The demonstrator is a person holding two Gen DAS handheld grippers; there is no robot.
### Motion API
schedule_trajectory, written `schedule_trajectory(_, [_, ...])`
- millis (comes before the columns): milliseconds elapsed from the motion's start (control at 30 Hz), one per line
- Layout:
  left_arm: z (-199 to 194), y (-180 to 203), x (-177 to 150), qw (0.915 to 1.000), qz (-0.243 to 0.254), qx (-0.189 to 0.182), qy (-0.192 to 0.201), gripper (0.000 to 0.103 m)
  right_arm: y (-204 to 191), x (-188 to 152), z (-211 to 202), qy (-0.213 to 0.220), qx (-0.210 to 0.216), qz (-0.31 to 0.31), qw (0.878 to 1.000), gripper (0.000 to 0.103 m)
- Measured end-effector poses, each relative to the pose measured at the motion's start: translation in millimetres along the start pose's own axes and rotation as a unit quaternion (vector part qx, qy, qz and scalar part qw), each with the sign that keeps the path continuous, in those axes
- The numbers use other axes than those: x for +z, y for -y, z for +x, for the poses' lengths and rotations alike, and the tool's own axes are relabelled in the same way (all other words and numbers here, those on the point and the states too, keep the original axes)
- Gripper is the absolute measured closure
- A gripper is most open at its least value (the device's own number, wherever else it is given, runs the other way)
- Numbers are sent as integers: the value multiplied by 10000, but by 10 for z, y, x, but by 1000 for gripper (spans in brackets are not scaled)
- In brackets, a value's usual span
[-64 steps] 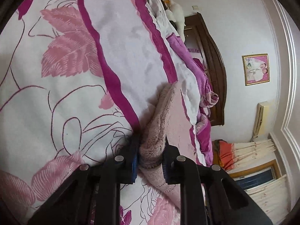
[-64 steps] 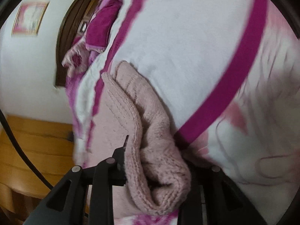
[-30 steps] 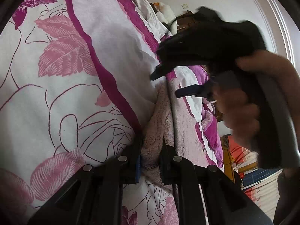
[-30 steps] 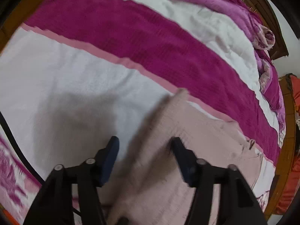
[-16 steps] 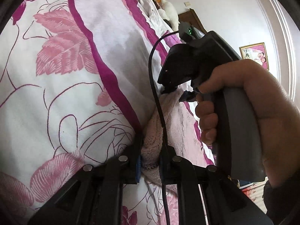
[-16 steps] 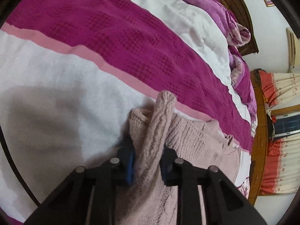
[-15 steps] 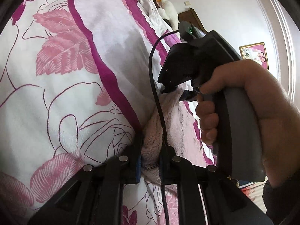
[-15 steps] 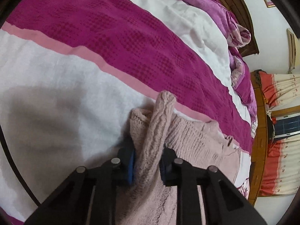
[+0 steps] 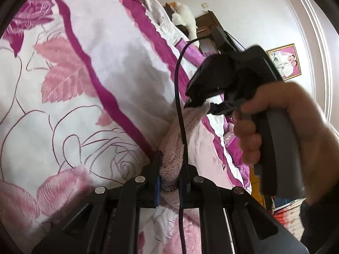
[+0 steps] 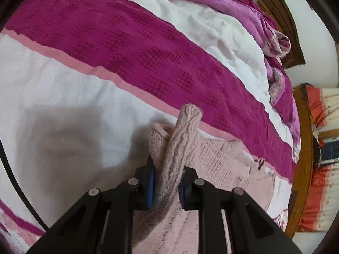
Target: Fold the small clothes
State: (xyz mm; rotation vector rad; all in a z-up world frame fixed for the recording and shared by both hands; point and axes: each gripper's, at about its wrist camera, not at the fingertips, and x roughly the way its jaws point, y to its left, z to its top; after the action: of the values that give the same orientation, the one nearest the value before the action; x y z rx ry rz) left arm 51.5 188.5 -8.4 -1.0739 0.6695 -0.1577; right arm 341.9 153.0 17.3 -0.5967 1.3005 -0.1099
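Observation:
A pale pink knit sweater (image 10: 222,165) lies on a floral pink and white bedspread (image 9: 74,105). My left gripper (image 9: 169,169) is shut on a bunched edge of the sweater (image 9: 197,139), low over the bed. My right gripper (image 10: 167,175) points steeply down and is shut on a raised ridge of the knit, which stands up between its blue pads. In the left wrist view the right gripper (image 9: 201,106) pinches the far end of the sweater, held by a person's hand (image 9: 286,116).
A crumpled purple quilt (image 10: 271,31) lies along a dark wooden headboard (image 10: 281,14). A wooden bed frame (image 10: 303,158) borders the right side. The right gripper's black cable (image 9: 179,95) hangs across the sweater. A white plush toy (image 9: 184,14) sits far back.
The right gripper's jaws, wide open over the sweater a second ago, have closed on a pinched ridge of it. The left gripper has kept its grip in place.

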Motion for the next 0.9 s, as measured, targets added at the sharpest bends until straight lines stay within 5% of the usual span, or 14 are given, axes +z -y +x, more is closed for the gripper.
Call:
schedule_trajectory(500, [-30,1040,-488,9889,1405,221,434,103,948,-351,-558,811,702,-59,9942,85])
schedule_trajectory(900, [248,1651,-1105,9765,2144,201,76,103,1928,-846,-432,1062,1042,204,9887,85])
